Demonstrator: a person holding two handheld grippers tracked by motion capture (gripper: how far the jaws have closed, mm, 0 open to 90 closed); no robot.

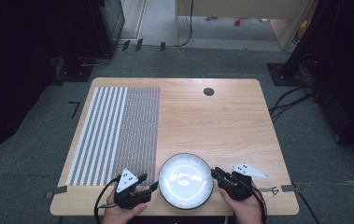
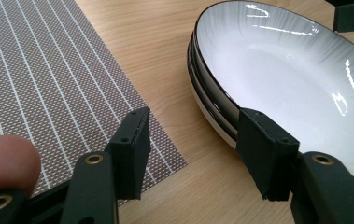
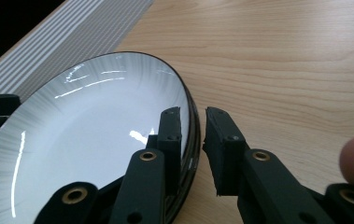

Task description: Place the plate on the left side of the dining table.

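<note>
White glazed plate [image 1: 186,180] with a thin dark rim, sitting at the near edge of the wooden counter [image 1: 221,116], just to the right of a striped woven placemat [image 1: 114,133]. Its left edge is close to the mat's corner but I can't tell if they touch. From the left gripper view it actually looks like two plates stacked, since there's a second rim line under the top one.

The step here looks like getting a two-sided grip on the plate. The right hand-held gripper [image 3: 193,122] has its jaws nearly pressed together, straddling the plate's right rim with one pad inside and one outside. There's still a sliver of gap showing, so I wouldn't swear the pads are truly biting yet. The left hand-held gripper [image 2: 191,140] is about half spread at the left rim. One pad is up against the outer edge, the other hangs over the mat corner, so nothing is pinched on that side.

Next move, I'd guess: the left one needs to get a jaw over the rim and finish squeezing. Then both sides lift evenly and level, because a glossy rim could easily slip out of the pads.
</note>
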